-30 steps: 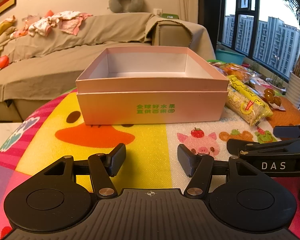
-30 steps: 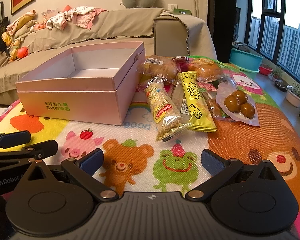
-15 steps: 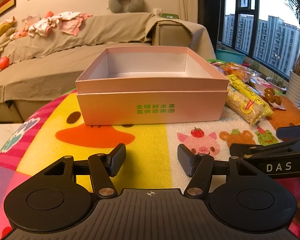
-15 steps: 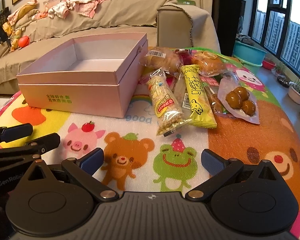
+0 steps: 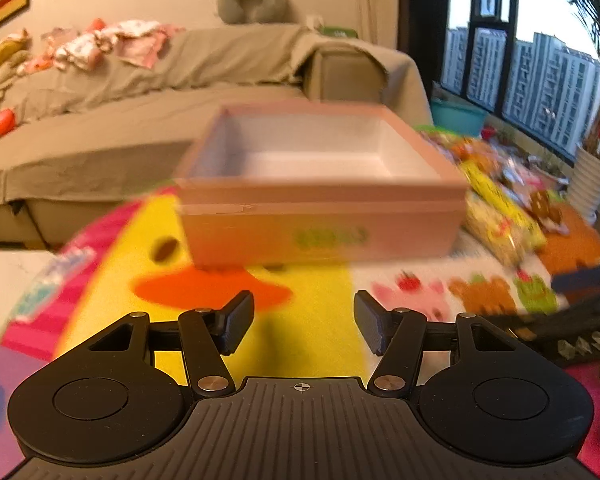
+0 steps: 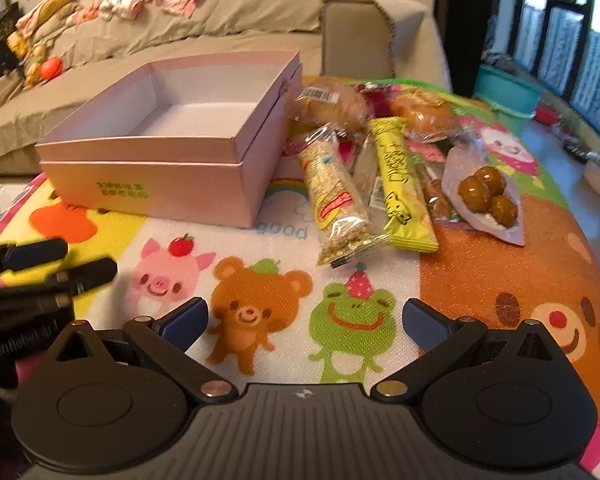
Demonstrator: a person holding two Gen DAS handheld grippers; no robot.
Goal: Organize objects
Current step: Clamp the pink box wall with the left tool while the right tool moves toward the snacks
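Pink box [image 6: 172, 184] (green lettering) sits open, white inside.

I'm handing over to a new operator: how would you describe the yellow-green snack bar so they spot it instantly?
Start at the open pink box on the cartoon mat; the snack pile lies just to its right. The yellow-green snack bar lies between a clear grain bar and a bag of brown balls, the only opaque wrapper there.

Black hand-held gripper [image 6: 305, 322], blue pads [image 6: 188, 316]
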